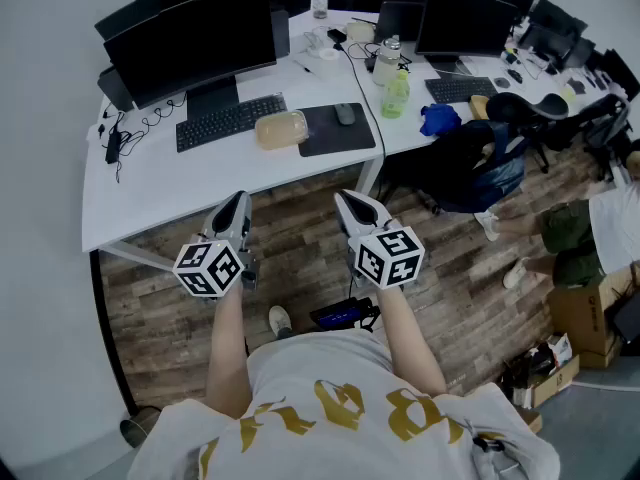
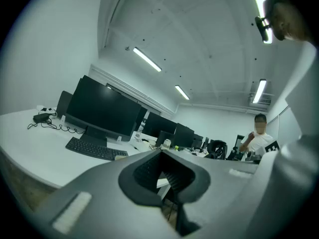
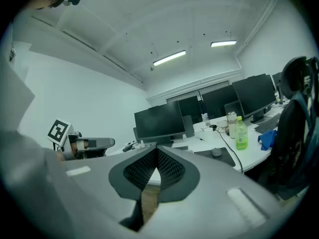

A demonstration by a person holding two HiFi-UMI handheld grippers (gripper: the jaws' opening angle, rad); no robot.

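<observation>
Two things are hard to make out: the pale, see-through pack [image 1: 281, 129] on the desk [image 1: 165, 183], between the keyboard [image 1: 231, 121] and the mouse mat [image 1: 340, 136] (its contents are only a blur), and the room to one side of each gripper view, where your own shirt blocks it. The desk's front edge lies just beyond the tips of your left gripper [image 1: 238, 201] and right gripper [image 1: 348, 200], apart from both. Each gripper's fingers are pressed together at the tips, holding nothing and touching nothing.
</observation>
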